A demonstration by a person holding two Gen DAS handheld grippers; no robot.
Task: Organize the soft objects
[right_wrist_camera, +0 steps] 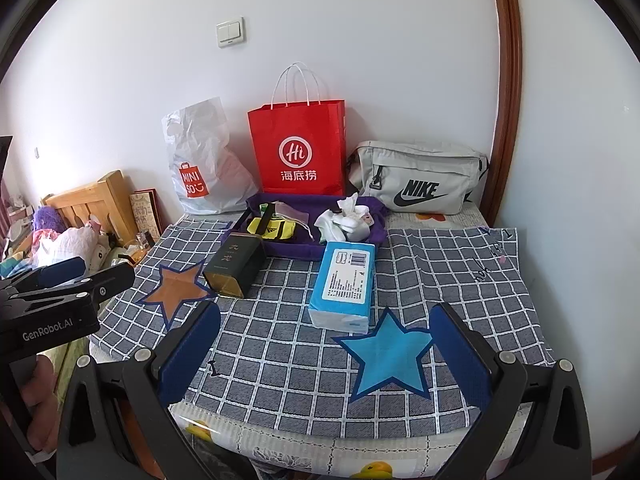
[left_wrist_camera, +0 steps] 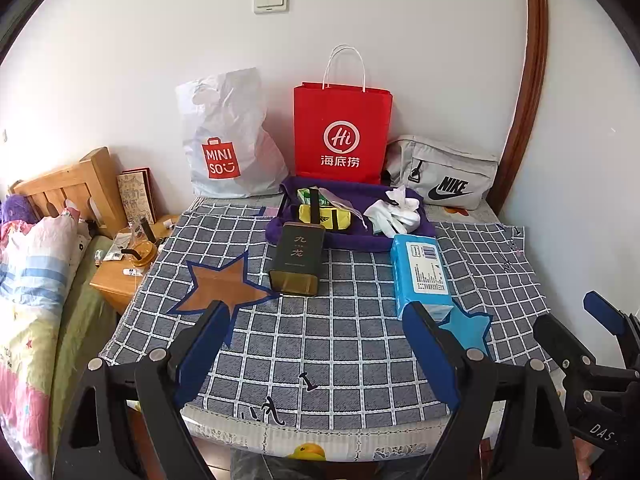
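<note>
**Hovering over the cloth, nothing picked up yet**

Hovering above the near edge of the checked cloth (left_wrist_camera: 320, 336), the left gripper (left_wrist_camera: 316, 340) stands wide with nothing between its pads; the right gripper (right_wrist_camera: 324, 344) is likewise wide and empty over the blue star (right_wrist_camera: 386, 360).

Just beyond lie one tissue pack (right_wrist_camera: 346, 284), near the blue star, and one dark tin (right_wrist_camera: 236, 266), beside the orange star (right_wrist_camera: 174, 286). Both rest against the front of the purple tray (right_wrist_camera: 256, 202).

The tray already holds soft things: one yellow pouch (right_wrist_camera: 276, 228), a heap of white cloth (right_wrist_camera: 348, 220) and a green packet, partly hidden. The tissue pack, the likeliest soft item left, is still outside, so the sorting looks partly done.

Against the wall stand three bags: one white plastic (right_wrist_camera: 204, 164), one red paper (right_wrist_camera: 300, 148), one grey waist bag (right_wrist_camera: 416, 180). Two stars mark the cloth.
</note>
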